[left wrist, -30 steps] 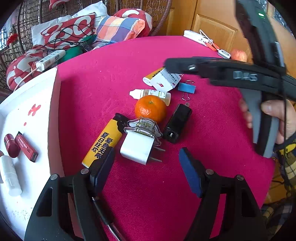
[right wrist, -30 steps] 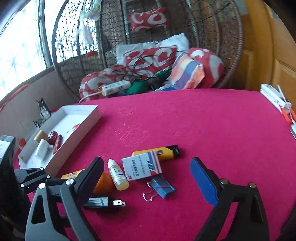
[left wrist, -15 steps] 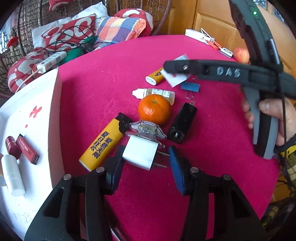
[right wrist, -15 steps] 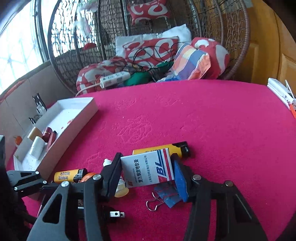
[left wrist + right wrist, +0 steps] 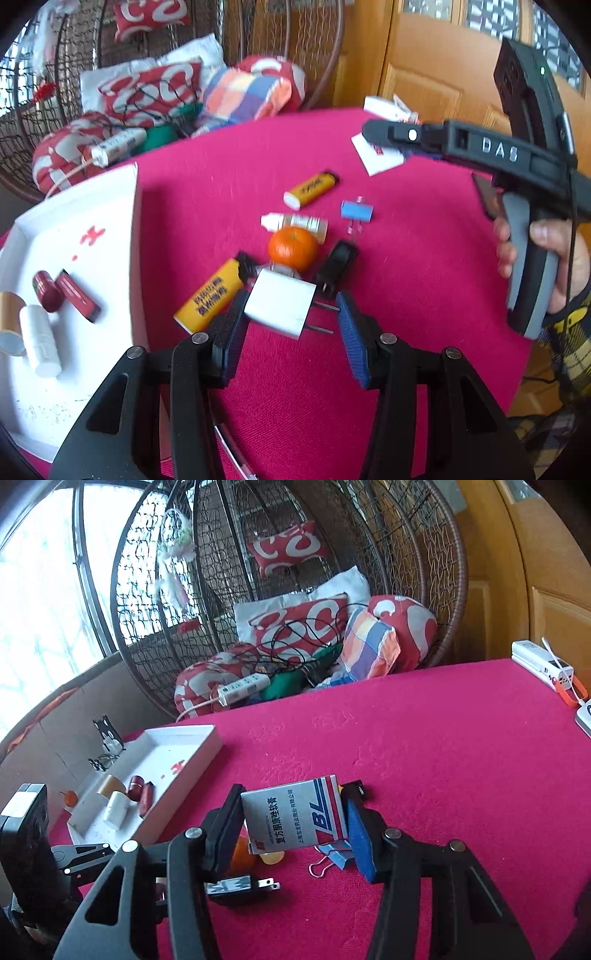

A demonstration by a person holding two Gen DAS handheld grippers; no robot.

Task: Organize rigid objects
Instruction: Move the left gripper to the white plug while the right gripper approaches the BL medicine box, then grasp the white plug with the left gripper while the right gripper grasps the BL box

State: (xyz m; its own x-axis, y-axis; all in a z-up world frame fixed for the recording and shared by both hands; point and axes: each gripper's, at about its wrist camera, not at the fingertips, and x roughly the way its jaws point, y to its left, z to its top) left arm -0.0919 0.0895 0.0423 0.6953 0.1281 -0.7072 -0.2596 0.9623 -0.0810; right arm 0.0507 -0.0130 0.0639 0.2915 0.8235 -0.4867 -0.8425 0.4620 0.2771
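Note:
My left gripper [image 5: 290,325] is shut on a white plug adapter [image 5: 280,308] and holds it above the red tablecloth, prongs pointing right. My right gripper [image 5: 293,821] is shut on a white ointment box [image 5: 295,818] with red and blue stripes, lifted off the table; the box also shows in the left wrist view [image 5: 376,158]. On the cloth lie an orange [image 5: 293,248], a yellow lighter [image 5: 210,297], a second yellow lighter [image 5: 312,189], a dropper bottle [image 5: 295,223], a black plug [image 5: 336,264] and a blue binder clip [image 5: 356,211].
A white tray [image 5: 110,206] at the left holds a white tube [image 5: 40,345], red lipsticks [image 5: 77,294] and a gold cylinder [image 5: 7,321]. A wicker chair with cushions [image 5: 295,627] stands behind the table. White items [image 5: 543,664] lie at the far right edge.
Both grippers closed from open: the left on the white plug adapter, the right on the ointment box. Both objects have since been lifted off the cloth.

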